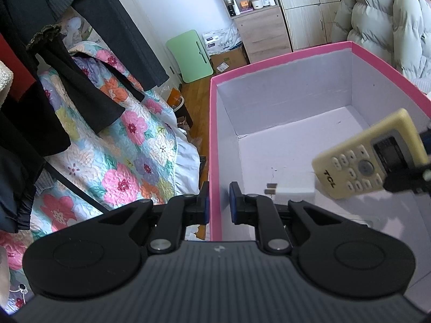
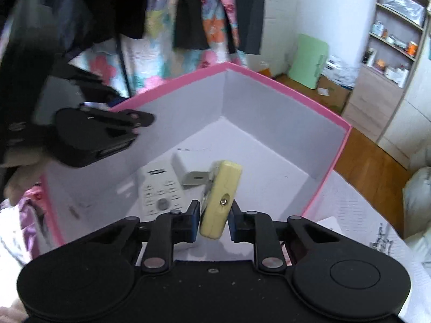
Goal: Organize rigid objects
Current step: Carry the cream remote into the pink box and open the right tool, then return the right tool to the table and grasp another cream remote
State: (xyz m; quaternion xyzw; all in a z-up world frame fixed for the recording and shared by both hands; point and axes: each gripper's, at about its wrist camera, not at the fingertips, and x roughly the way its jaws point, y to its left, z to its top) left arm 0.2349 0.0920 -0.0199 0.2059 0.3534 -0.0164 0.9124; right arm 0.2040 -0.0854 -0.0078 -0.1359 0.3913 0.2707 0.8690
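Nearest the right wrist camera, the right gripper point(image 2: 214, 219) has its black jaws drawn in on the screw-end of a yellowed cream plastic remote control point(image 2: 219, 197), which sits edge-on and tilted between the blue pads; the left pad looks pressed to it, while a sliver of gap seems to show at the right pad, so the hold reads as light rather than firm. The remote hangs above the floor of the pink-rimmed cardboard box with pale grey inner walls point(image 2: 269, 123), over a white keypad remote point(image 2: 161, 191) lying flat beside a small white block point(image 2: 180, 163) and a grey metal bracket point(image 2: 195, 179). It should handle as a light, stiff, smooth-shelled thing, likely to swing or slip when pinched at one end; a hold across the flat faces nearer its middle would be steadier, and the display window is the part to keep off hard edges. In the left wrist view, the left gripper point(image 1: 218, 202) is nearly closed, clamped on the box's pink side wall, one pad outside and one inside, steadying it. Farther off lie a floral quilted bedspread point(image 1: 129, 145) and wooden shelving. The right gripper is cut off at that view's edge, the keypad remote is not visible there, and what the box rests on is hard to make out.
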